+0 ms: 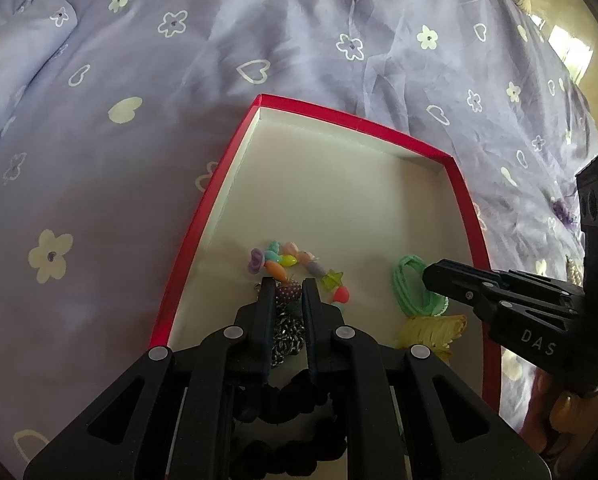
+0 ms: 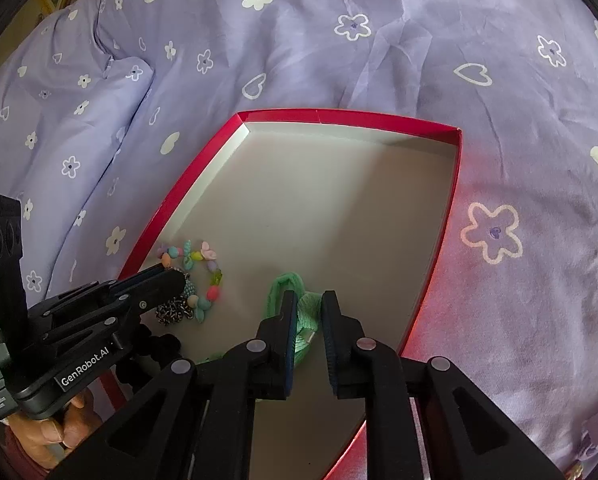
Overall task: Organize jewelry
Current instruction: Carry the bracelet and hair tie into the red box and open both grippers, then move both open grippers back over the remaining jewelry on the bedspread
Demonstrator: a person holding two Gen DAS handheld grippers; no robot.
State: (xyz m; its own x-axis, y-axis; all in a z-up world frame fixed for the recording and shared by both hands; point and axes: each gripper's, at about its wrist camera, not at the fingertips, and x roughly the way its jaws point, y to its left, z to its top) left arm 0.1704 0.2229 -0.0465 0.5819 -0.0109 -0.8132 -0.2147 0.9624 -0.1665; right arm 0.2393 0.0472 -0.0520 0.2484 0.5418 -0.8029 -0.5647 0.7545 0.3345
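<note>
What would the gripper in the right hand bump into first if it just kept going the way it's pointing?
Most likely the green hair tie lying in the red box. It sits between the right gripper fingertips, directly ahead. Behind it is only the box's pale floor. Depth is hard to judge here, so contact may already be close.

a home bedroom: a bed under a lilac flower-printed sheet (image 1: 299, 40)

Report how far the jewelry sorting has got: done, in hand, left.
Done: a pastel bead bracelet and a yellow frilly hair tie lie inside the red-rimmed white box.
In hand: the left gripper is shut on a black-and-white braided chain; the right gripper straddles a mint green hair tie in the box, grip unclear.
Left: a purple item lies on the lilac flowered bedsheet.
</note>
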